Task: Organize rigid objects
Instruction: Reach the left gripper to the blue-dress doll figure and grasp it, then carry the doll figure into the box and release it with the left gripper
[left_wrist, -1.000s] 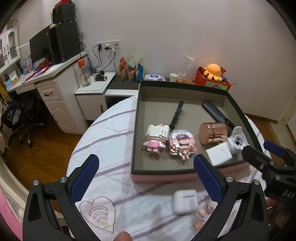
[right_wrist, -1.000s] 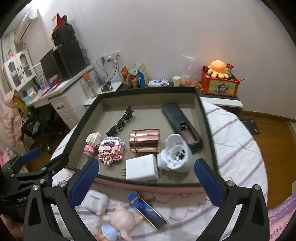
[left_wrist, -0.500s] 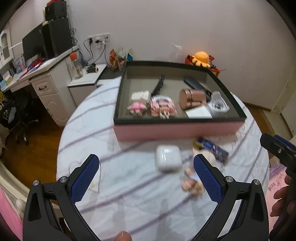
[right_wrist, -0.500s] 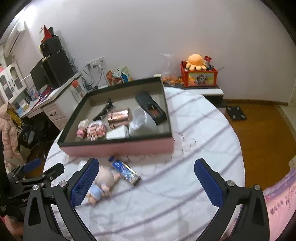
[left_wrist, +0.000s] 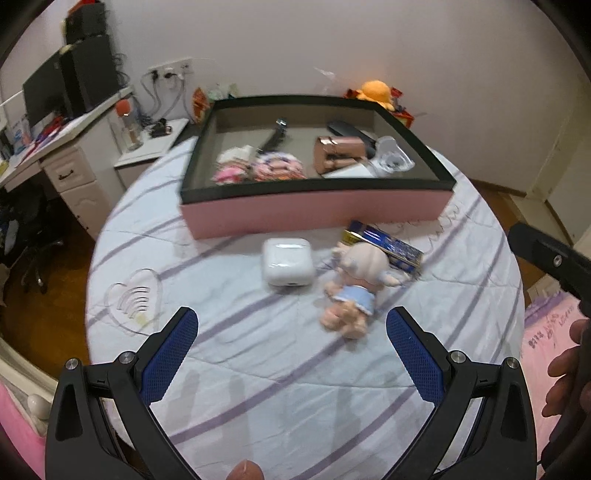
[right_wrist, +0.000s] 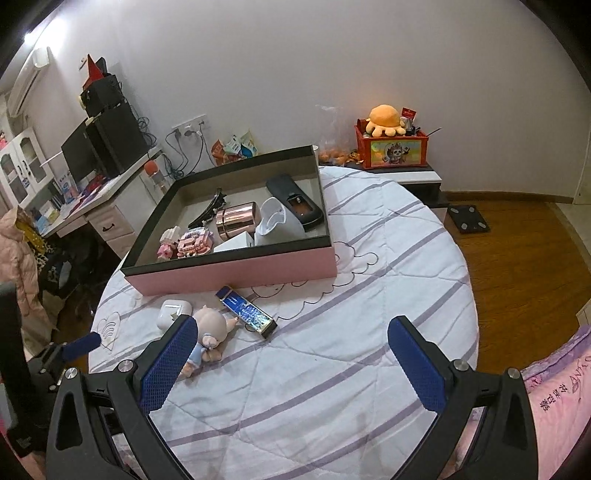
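The left gripper (left_wrist: 291, 354), black frame w/ blue ribbed pads, hangs low over the near side of the round table w/ its lilac-striped white quilted cover (left_wrist: 258, 369), jaws spread wide and nothing between them; the right gripper (right_wrist: 291, 365) is likewise wide apart and empty, set further back, its left pad overlapping the doll in its own view but not gripping it. Just ahead of the left gripper lie the three loose items, near each other in front of the box: a glossy white rounded earbud case (left_wrist: 288, 261), a small pink pig-like doll in a pale blue outfit (left_wrist: 354, 284) lying on its side, and a flat dark-blue printed rectangular pack w/ gold edging (left_wrist: 384, 245) that touches or nearly touches the doll's head. The case is probably light, hard and slippery; best pinched across its flat broad faces, approx. mid-body, not the rounded corners. The doll looks like moulded vinyl, though blur leaves that unsure; the torso is the safer hold, as limbs could slip. The pack is thin and stiff, so its long edges suit the pads. Beyond sits the large shallow pink-sided box w/ black rim and grey lining (right_wrist: 236, 275), one open compartment, holding two pink-and-white brick-built figures (right_wrist: 184, 242), a rose-gold metal cylinder on its side (right_wrist: 236, 219), a white square block (right_wrist: 236, 242), a white plastic cup-shaped part (right_wrist: 275, 221), a black remote control (right_wrist: 295, 199) and a black hair clip (right_wrist: 208, 208); free floor remains at the back-left.
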